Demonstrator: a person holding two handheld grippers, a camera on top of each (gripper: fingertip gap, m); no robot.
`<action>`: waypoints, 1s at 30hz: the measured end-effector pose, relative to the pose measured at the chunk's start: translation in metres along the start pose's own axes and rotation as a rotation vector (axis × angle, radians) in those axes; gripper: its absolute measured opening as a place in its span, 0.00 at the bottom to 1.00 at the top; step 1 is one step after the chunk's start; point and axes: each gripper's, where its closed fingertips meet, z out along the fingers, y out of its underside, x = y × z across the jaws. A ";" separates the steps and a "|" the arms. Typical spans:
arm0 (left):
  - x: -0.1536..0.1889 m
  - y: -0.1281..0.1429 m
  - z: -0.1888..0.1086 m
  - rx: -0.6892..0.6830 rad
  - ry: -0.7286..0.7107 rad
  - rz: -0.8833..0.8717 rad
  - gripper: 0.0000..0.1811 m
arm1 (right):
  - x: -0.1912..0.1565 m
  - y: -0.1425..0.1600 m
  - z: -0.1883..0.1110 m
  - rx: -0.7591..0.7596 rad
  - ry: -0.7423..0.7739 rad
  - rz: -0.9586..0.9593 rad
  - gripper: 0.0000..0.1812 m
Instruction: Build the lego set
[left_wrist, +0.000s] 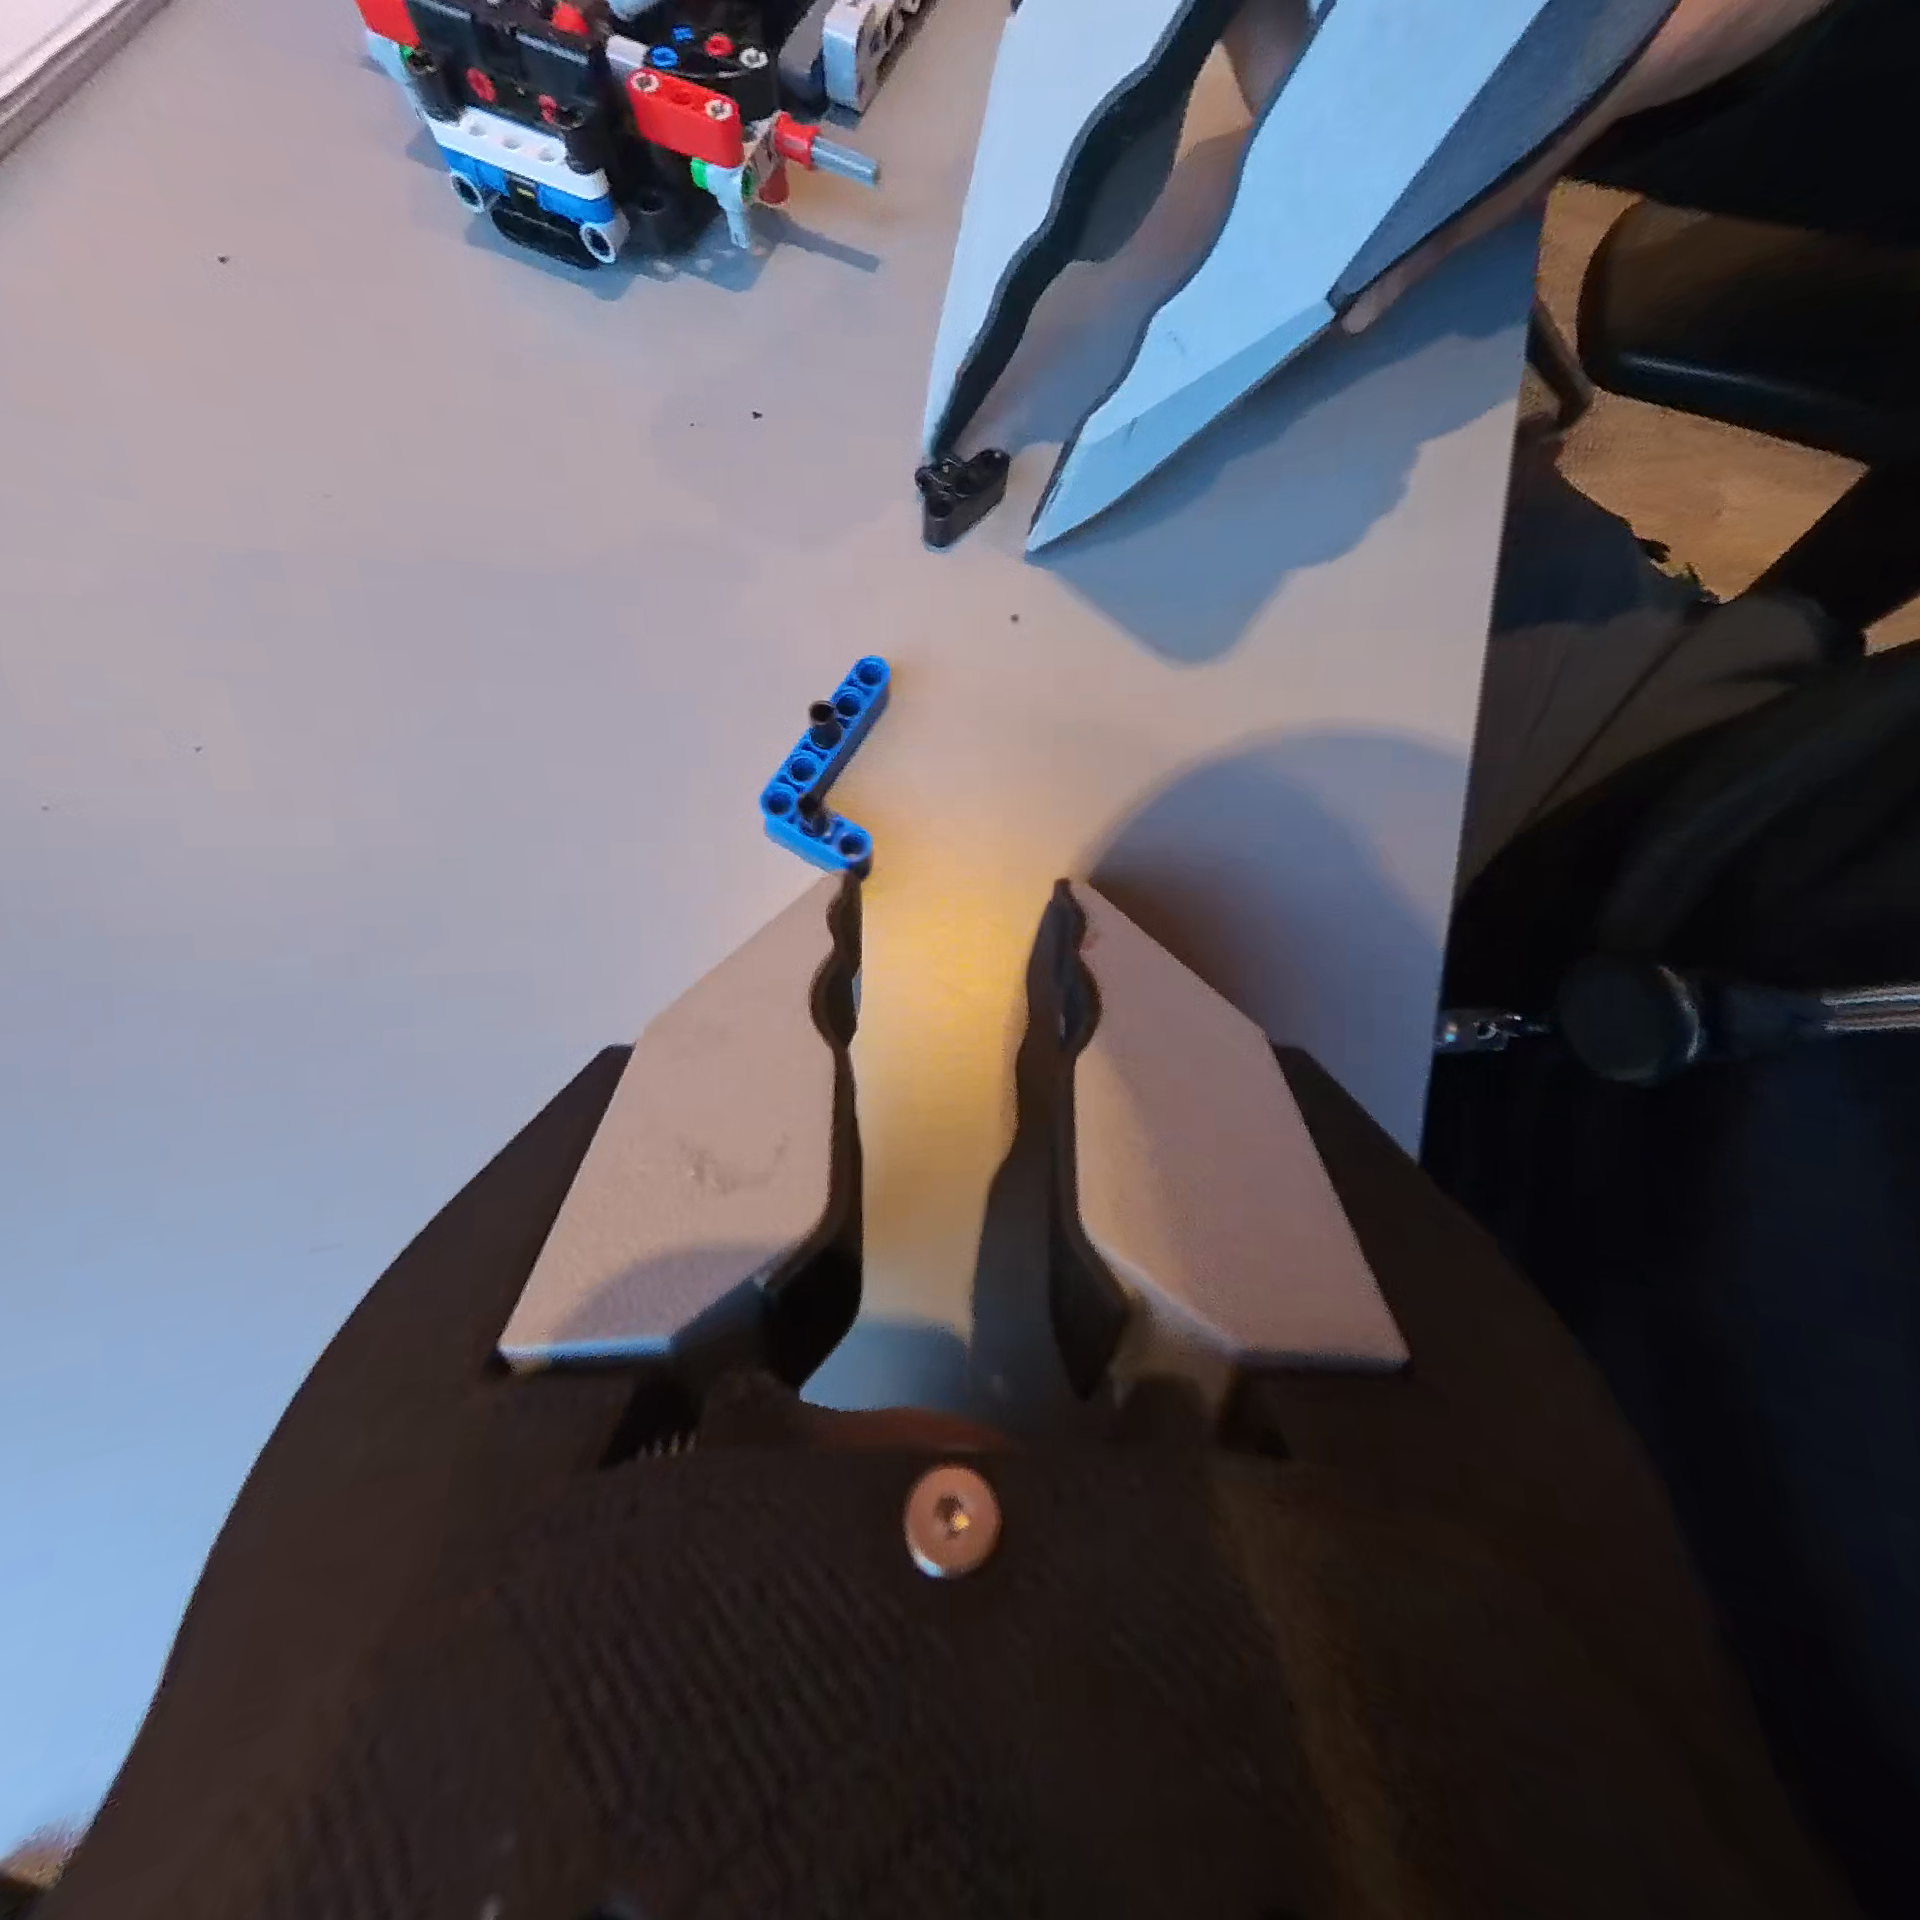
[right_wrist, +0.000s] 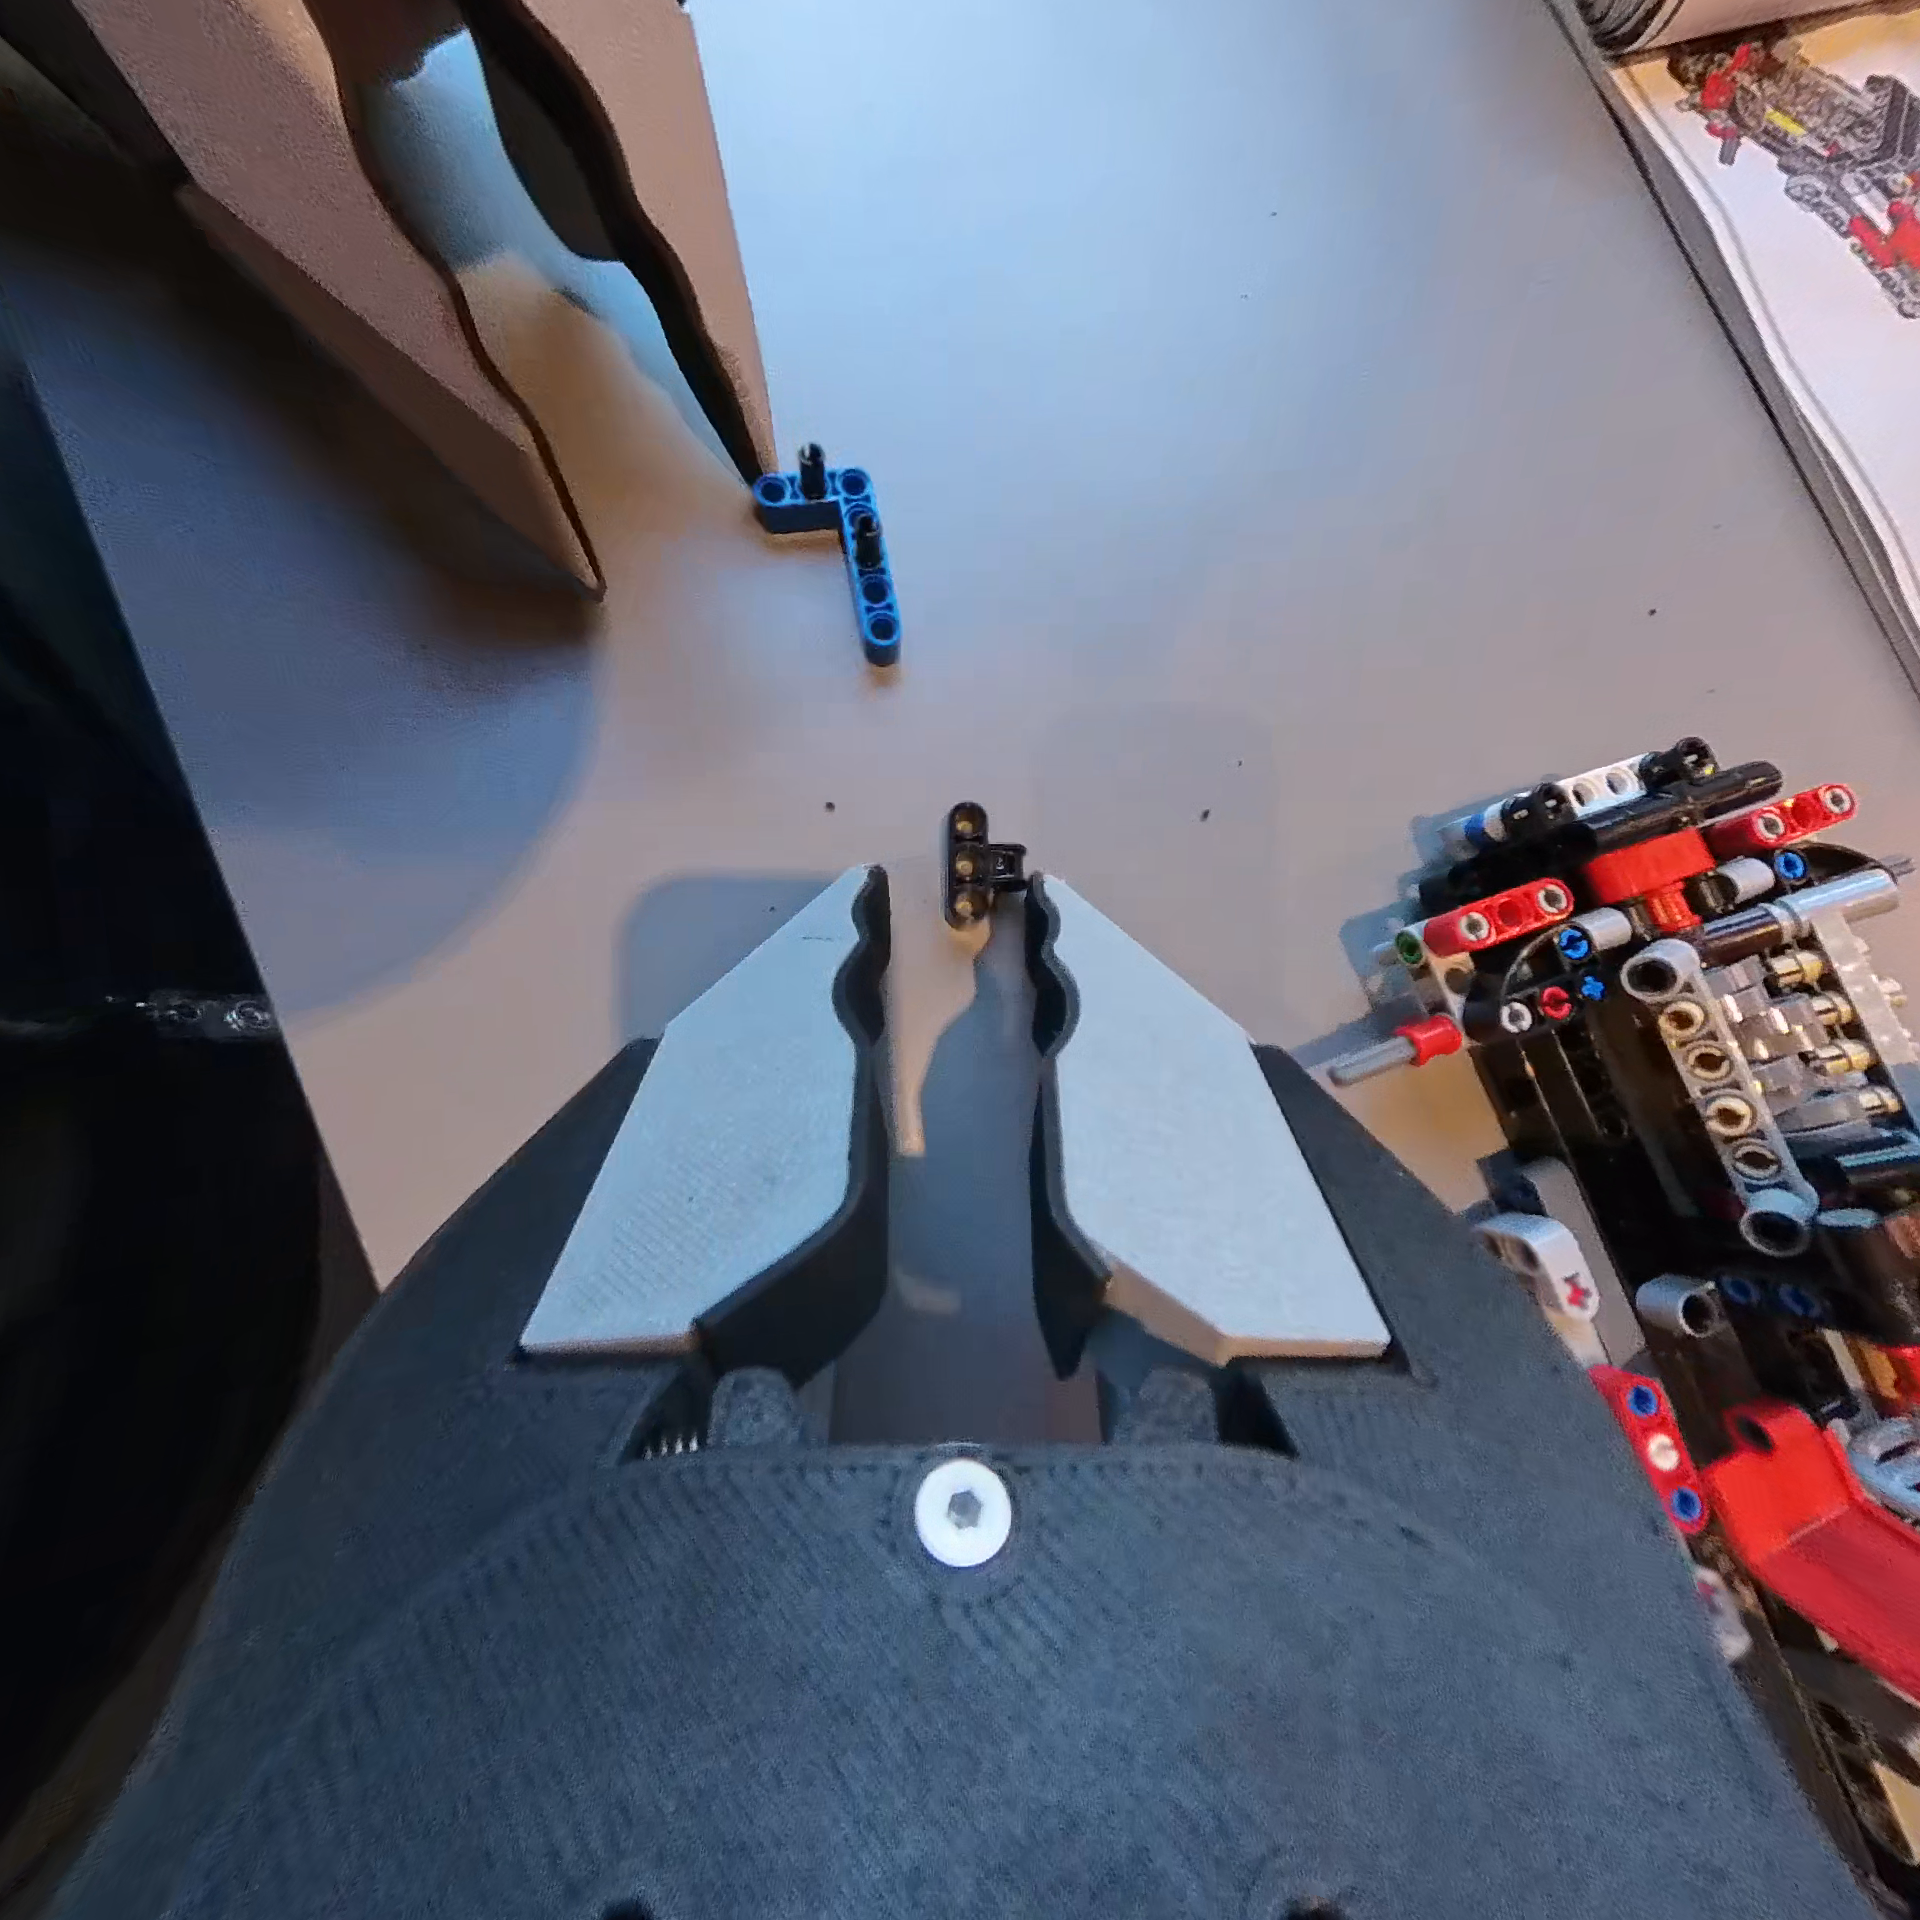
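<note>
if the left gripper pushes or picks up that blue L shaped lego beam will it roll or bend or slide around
The blue L-shaped beam lies flat on the table, so it probably won't roll; a nudge from the open left gripper would likely slide or spin it. It looks like rigid plastic, unlikely to bend. Its two upright black pins could catch a finger.

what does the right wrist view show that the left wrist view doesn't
Only the right wrist view shows the printed instruction sheet at the table's far edge, and the model's grey beam side.

Only the left wrist view shows the office chair past the table edge.

Both show the blue L-shaped beam with two black pins, the small black connector, the partly built model, the grey table and both grippers, left and right, jaws open.
</note>
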 end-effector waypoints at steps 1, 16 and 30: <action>0.004 0.001 -0.001 0.000 0.015 0.005 0.19 | -0.001 0.001 -0.001 -0.007 0.006 -0.007 0.13; -0.036 -0.006 0.002 0.000 0.072 0.116 0.19 | 0.004 -0.010 0.003 0.040 -0.070 -0.002 0.05; -0.030 -0.012 0.010 -0.007 0.137 0.112 0.16 | 0.005 -0.018 0.010 0.027 -0.029 -0.121 0.02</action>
